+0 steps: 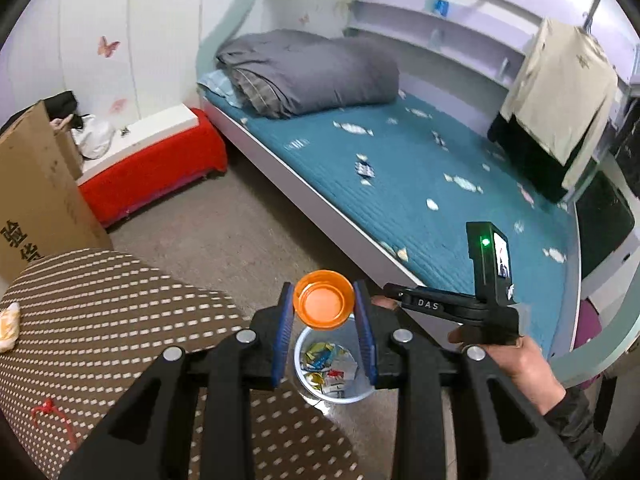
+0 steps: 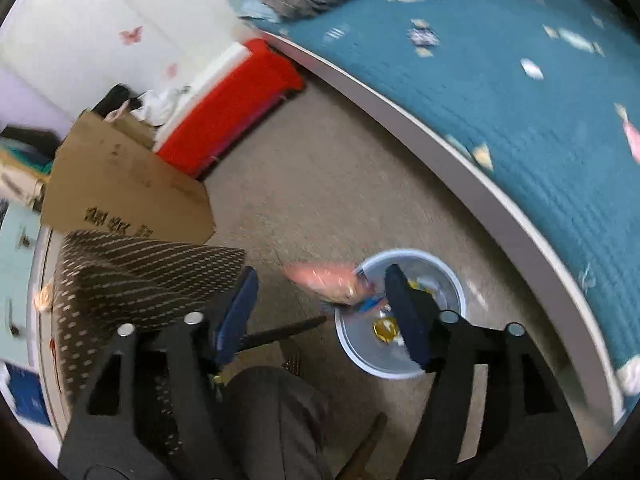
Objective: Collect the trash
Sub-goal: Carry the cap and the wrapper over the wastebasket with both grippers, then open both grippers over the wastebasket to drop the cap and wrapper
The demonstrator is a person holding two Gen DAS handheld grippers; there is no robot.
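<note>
The left gripper (image 1: 324,304) is clamping an orange cup (image 1: 323,305) above the pale blue bin (image 1: 304,390), which is partly hidden. The right gripper (image 2: 320,300) is gaping apart; a blurred pink wrapper (image 2: 328,280) is showing at the bin's ten o'clock rim.

**A lived-in bedroom at home**

A bed with a teal quilted cover (image 1: 420,184) fills the right of the frame, a folded grey duvet (image 1: 308,72) at its upper centre. Butterfly stickers (image 1: 108,46) dot the wall upper left, above a red-draped bench (image 1: 160,172) and cardboard box (image 1: 36,196); clothes (image 1: 560,92) hang upper right.
</note>
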